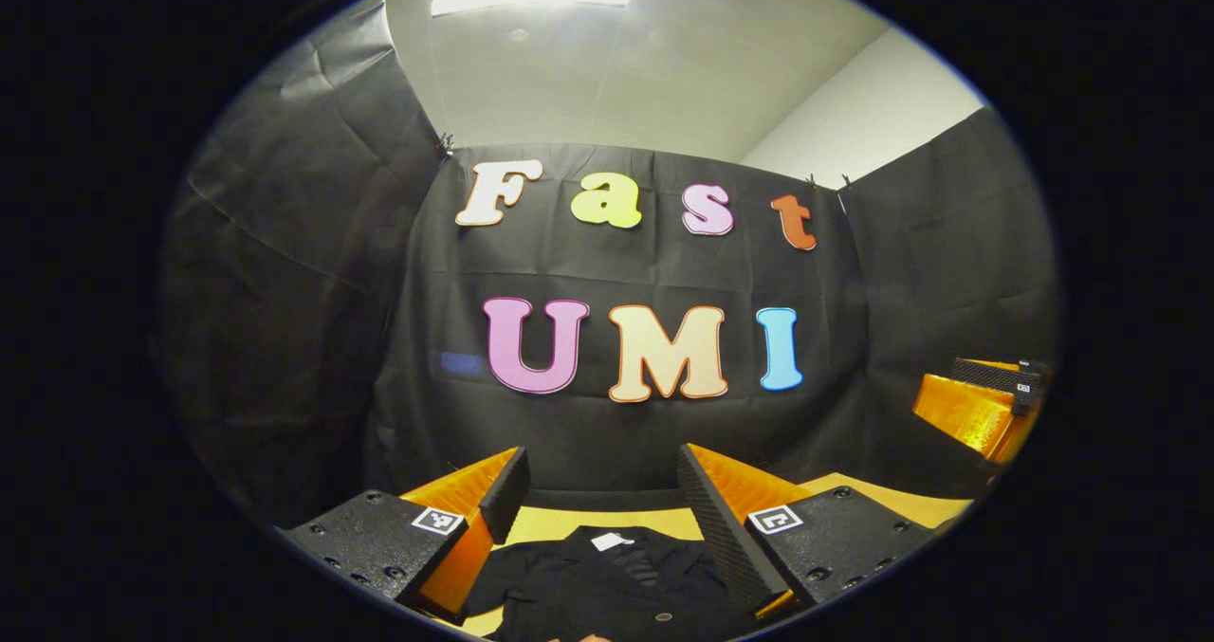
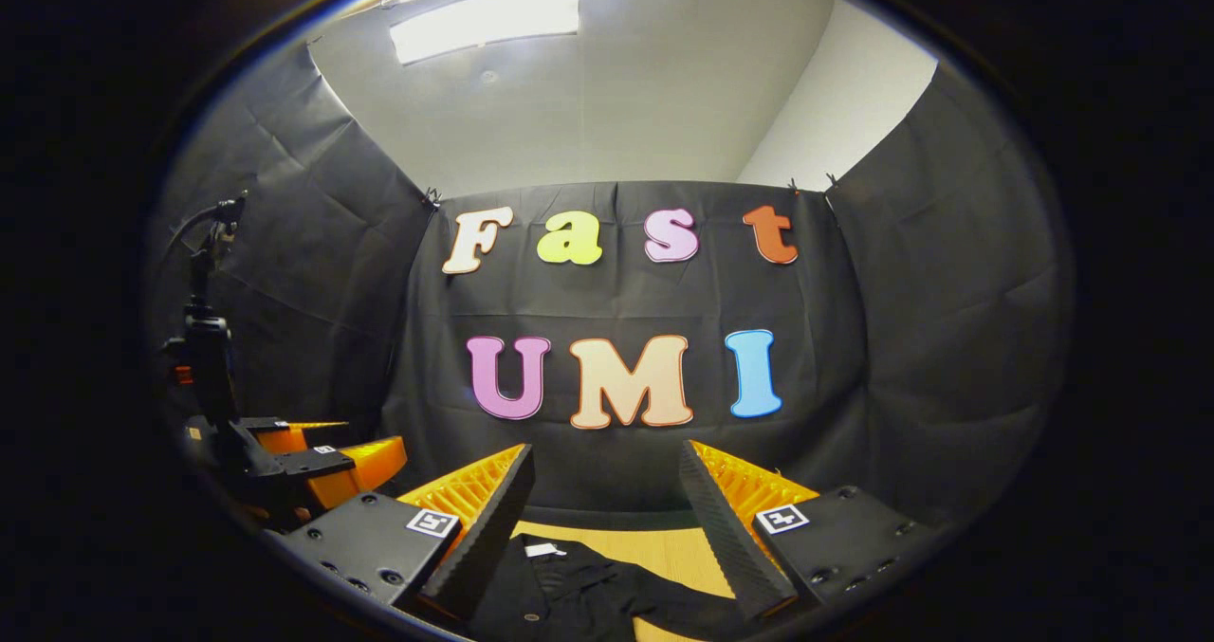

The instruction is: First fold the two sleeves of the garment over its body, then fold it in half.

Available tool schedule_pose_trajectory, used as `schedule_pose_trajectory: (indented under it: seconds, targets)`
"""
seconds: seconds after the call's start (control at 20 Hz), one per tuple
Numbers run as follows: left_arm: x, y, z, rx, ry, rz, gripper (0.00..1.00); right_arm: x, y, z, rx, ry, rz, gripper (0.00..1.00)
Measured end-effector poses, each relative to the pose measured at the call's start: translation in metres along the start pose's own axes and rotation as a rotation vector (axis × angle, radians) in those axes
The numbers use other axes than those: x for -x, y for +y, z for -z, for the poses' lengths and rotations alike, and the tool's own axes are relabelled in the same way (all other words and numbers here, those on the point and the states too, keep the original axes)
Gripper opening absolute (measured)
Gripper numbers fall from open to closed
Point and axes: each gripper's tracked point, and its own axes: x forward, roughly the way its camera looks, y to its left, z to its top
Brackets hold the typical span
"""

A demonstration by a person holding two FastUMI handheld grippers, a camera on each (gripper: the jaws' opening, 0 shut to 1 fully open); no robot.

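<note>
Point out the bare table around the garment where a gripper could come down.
Bare table runs between the shirt collar and the booth wall. In the right gripper view, another bare patch lies right of the collar, above the sleeve. The shirt covers the near middle. Both grippers hang open above.

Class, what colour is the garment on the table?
Black garment, with a small white tag at the collar; clearest in the left gripper view.

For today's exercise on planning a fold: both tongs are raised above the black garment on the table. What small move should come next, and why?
Probably lower the left tongs toward the nearest sleeve of the black garment. Both the left and the right tongs stand open above the cloth and hold nothing, and the garment lies on the yellow table with no fold begun, as far as can be seen.
</note>
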Motion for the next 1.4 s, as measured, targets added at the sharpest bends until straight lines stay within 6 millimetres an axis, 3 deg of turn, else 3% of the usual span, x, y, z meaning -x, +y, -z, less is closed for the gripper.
schedule_pose_trajectory:
  seconds: [0.25,0.5,0.9,1.2,1.4]
  targets:
    - [0.004,0.005,0.006,0.008,0.015,-0.020,0.93,-0.005,-0.002,0.008,0.012,0.020,-0.009,0.99]
    - [0.006,0.007,0.006,0.002,0.019,-0.043,0.92,-0.016,-0.038,0.027,0.019,0.061,0.043,0.99]
    - [0.012,0.000,0.009,-0.013,0.031,-0.095,0.92,-0.027,-0.136,0.076,0.001,0.167,0.175,0.98]
    - [0.016,-0.018,0.010,-0.039,0.036,-0.129,0.92,-0.022,-0.213,0.145,0.016,0.331,0.260,0.98]
    - [0.020,-0.031,0.014,-0.050,0.052,-0.154,0.92,-0.014,-0.253,0.185,0.039,0.426,0.284,0.99]
